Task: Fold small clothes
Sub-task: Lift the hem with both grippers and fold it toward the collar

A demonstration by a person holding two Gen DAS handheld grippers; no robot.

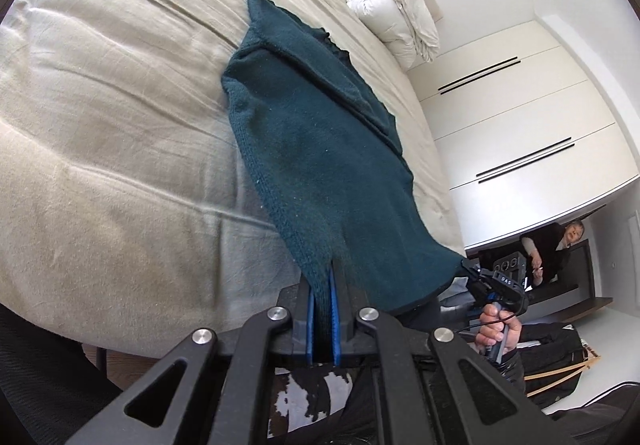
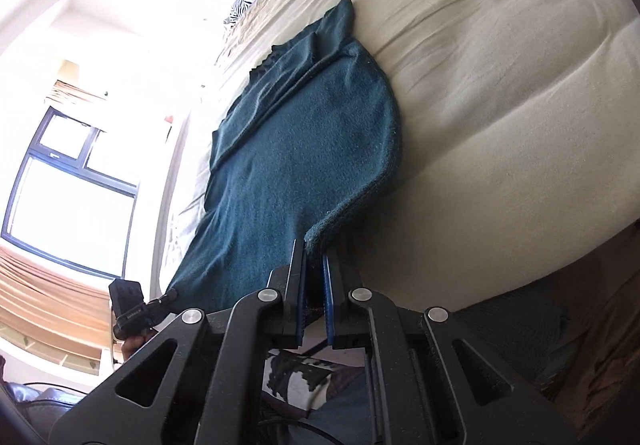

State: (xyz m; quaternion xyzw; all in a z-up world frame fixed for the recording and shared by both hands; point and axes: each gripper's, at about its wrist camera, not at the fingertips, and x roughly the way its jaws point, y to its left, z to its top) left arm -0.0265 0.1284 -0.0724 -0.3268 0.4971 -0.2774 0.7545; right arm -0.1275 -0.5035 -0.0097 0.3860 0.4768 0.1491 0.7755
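Jaws of the left gripper [image 1: 322, 281] and right gripper [image 2: 314, 257] each clamp a near corner of one teal garment [image 1: 316, 149] lying on the bed [image 1: 112, 117]. Recommended: raise both corners evenly, carry them toward the far edge. Count: one garment, two grippers.

Fuzzy matt teal knit garment [image 1: 320, 149], creased beige cloth bedcover [image 1: 120, 105]
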